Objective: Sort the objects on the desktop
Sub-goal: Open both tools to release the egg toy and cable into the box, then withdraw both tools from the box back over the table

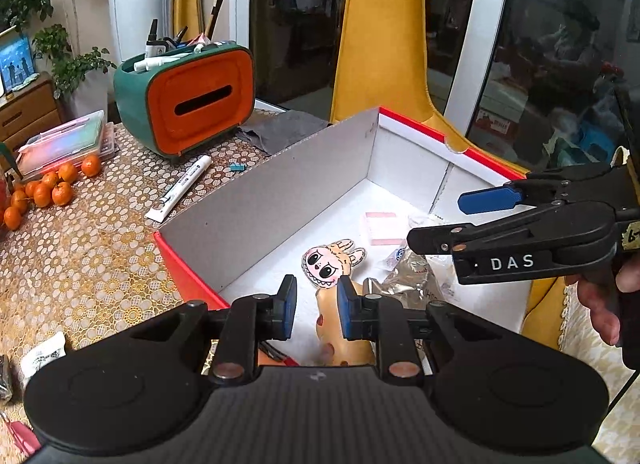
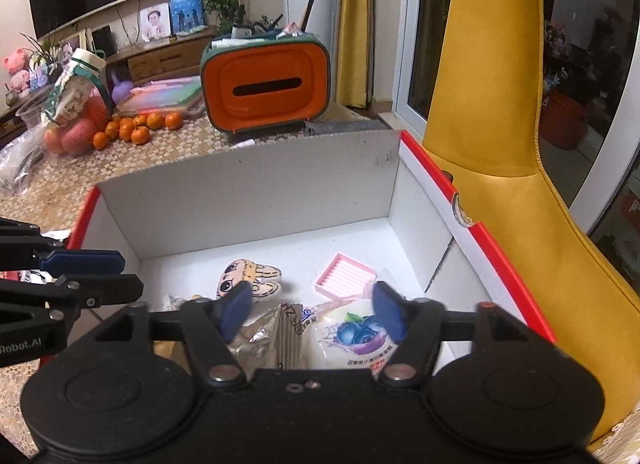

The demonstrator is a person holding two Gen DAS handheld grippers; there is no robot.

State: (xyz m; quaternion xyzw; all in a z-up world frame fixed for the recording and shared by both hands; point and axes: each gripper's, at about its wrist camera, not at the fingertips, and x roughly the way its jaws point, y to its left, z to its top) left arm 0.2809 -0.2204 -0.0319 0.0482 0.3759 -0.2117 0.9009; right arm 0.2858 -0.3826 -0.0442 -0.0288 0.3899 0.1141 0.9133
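A white cardboard box (image 1: 280, 200) with a red rim holds several small items. Among them are a flat cartoon doll (image 1: 332, 264), a pink ridged tray (image 2: 345, 274), a blueberry packet (image 2: 356, 338) and a silvery foil packet (image 2: 256, 336). My left gripper (image 1: 317, 306) hangs over the box's near corner, jaws almost together with nothing between them; a tan figure (image 1: 344, 340) lies below it. Over the box's right side my right gripper (image 2: 313, 314) stands open. The blueberry packet lies beneath it, free of the pads. Each gripper shows in the other's view, the right gripper (image 1: 448, 220) and the left gripper (image 2: 128, 274).
An orange and green organiser (image 1: 192, 100) with pens stands behind the box (image 2: 248, 200). A white marker (image 1: 184, 188), a grey cloth (image 1: 280, 130), tangerines (image 1: 52, 188) and a plastic case (image 1: 64, 140) lie on the patterned tablecloth. A yellow chair (image 2: 492, 104) backs the box's right side.
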